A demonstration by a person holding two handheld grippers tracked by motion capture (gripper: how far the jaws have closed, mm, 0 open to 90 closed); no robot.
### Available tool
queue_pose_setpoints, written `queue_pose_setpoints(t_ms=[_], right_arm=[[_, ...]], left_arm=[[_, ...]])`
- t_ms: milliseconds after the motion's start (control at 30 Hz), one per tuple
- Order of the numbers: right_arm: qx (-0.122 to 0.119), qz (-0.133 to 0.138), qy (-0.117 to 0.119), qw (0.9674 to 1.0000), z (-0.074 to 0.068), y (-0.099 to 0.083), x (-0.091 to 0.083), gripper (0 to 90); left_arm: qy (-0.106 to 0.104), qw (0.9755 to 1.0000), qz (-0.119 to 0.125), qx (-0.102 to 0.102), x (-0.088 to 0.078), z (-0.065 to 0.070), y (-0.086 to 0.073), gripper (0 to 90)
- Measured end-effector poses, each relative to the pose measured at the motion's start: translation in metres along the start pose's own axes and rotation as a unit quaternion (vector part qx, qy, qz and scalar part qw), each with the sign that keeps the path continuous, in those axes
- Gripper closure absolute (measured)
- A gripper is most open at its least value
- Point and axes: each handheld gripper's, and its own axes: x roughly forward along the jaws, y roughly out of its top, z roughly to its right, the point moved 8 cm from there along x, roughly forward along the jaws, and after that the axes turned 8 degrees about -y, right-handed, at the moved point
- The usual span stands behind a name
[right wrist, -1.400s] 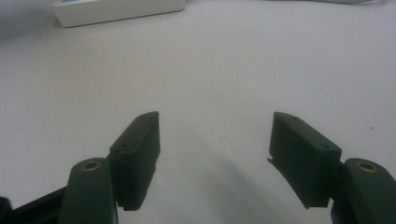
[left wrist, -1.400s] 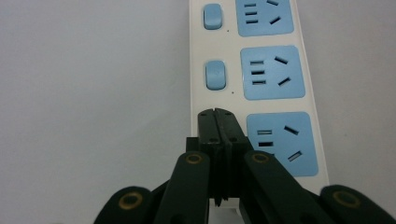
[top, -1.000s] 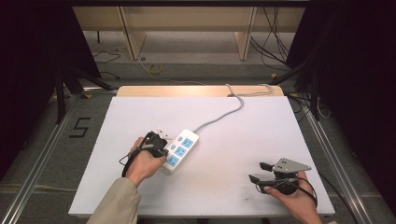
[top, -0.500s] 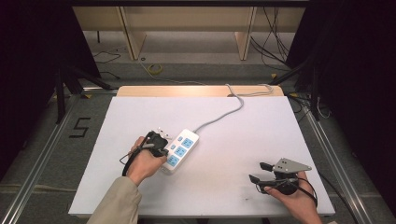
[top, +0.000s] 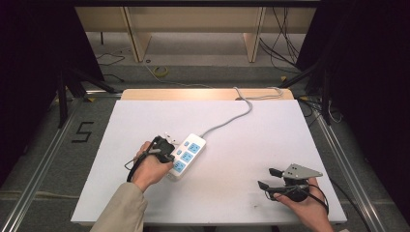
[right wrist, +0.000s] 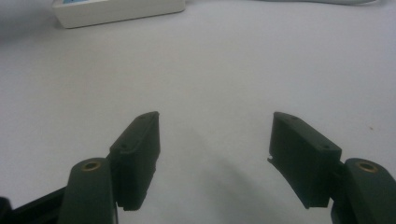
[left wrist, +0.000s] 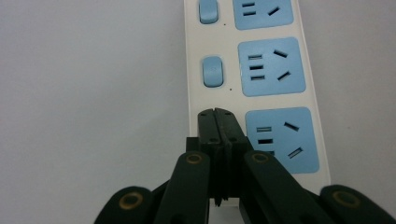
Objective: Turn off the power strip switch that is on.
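Nothing has shifted over the last second: both hands sit where they were, and the strip (top: 186, 155) lies in the same spot left of the table's (top: 241, 193) middle, its grey cord (top: 227, 123) running off toward the far edge. The left gripper (left wrist: 215, 122) has its jaws pressed together with nothing between them, the tips resting over the nearest switch of the strip's row — the next switch (left wrist: 211, 71) up and the blue sockets (left wrist: 271, 66) beside it are bare. That stillness reads as a press on the switch being held, or just finished; I cannot tell whether the switch has flipped. The right gripper (right wrist: 215, 144) waits well apart near the table's right front corner, jaws spread and empty over bare white surface. Nothing blocks the way between it and the strip.
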Motion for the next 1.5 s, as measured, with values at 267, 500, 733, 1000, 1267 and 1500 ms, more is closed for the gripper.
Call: queue_pose_setpoints(t_ms=[267,500,733,1000,1267,1500], right_arm=[[-0.001,0.0,0.001,1.0,-0.0001,0.0,0.0001,34.5],[-0.002,0.0,0.001,1.0,-0.0001,0.0001,0.0001,34.5],[-0.001,0.0,0.0,1.0,0.0001,0.0001,-0.0001,34.5],[-0.001,0.0,0.001,1.0,0.0002,0.0002,0.0,34.5],[-0.001,0.0,0.0,1.0,0.0003,0.0003,-0.0001,34.5],[0.0,0.0,0.0,1.0,0.0006,0.0003,-0.0002,34.5]], left_arm=[[-0.001,1.0,0.002,-0.002,0.0,-0.0002,0.0,90.0],[-0.003,1.0,0.004,-0.002,-0.0003,-0.0008,-0.0001,90.0],[0.0,1.0,0.006,-0.002,-0.0002,0.0,-0.0002,90.0],[-0.004,1.0,0.006,-0.003,-0.0006,0.0004,-0.0007,90.0],[-0.007,0.9999,0.009,-0.002,-0.0007,0.0001,-0.001,90.0],[-0.011,0.9999,0.012,-0.003,-0.0012,-0.0007,-0.0017,90.0]])
